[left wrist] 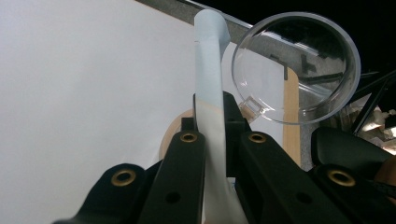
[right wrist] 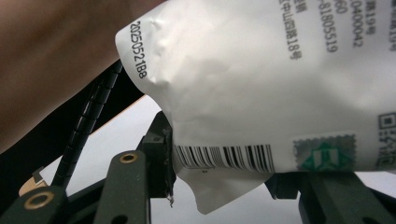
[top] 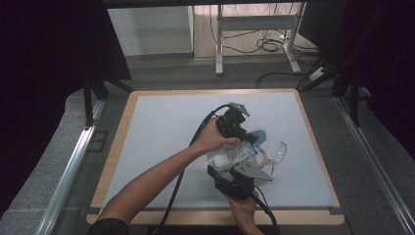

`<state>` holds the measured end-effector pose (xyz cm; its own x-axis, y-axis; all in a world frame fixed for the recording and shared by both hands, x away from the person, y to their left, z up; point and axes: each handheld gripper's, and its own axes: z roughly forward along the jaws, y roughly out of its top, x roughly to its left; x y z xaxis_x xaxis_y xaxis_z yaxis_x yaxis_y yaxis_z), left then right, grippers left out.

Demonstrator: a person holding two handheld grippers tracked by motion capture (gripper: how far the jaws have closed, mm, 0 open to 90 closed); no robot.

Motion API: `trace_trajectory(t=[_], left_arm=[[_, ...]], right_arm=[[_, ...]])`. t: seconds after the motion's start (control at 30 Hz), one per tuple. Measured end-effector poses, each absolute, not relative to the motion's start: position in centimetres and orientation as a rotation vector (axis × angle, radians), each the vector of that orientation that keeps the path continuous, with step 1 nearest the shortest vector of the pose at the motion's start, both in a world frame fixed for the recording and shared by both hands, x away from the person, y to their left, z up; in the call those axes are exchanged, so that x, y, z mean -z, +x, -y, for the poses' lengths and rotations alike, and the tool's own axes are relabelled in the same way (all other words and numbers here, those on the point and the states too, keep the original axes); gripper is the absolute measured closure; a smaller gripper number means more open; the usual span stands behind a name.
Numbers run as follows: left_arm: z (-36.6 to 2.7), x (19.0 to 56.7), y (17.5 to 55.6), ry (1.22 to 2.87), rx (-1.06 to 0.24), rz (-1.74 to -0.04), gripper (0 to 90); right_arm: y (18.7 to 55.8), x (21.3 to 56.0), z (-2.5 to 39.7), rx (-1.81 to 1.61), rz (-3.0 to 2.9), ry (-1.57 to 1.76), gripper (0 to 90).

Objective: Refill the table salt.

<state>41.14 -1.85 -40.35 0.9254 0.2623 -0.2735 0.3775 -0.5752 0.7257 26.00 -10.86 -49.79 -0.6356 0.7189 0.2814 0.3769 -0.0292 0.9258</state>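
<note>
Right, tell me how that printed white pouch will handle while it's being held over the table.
The pouch probably stays floppy: its film is creased and dented. It looks light, hanging from the edge pinched by the right hand-held gripper. The glossy film may slip, so both grips matter; the left hand-held gripper clamps another edge.

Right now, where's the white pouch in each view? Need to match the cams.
High view: the pouch is centre-right on the table, held between the two hands.
Left gripper view: it seems to be the pale strip, edge-on, rising at centre from between the black jaws.
Right gripper view: its printed side fills the upper right, with the barcode edge clamped in the jaws.
Shared landmark: the white mat.
</note>
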Motion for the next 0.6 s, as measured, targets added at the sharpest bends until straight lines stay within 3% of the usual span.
trace_trajectory(t=[0.6], left_arm=[[1.59,40.28,41.23,2.214,0.168,-0.461,90.0]], right_arm=[[26.15,49.74,10.71,-1.724,-1.968,1.161,53.0]])
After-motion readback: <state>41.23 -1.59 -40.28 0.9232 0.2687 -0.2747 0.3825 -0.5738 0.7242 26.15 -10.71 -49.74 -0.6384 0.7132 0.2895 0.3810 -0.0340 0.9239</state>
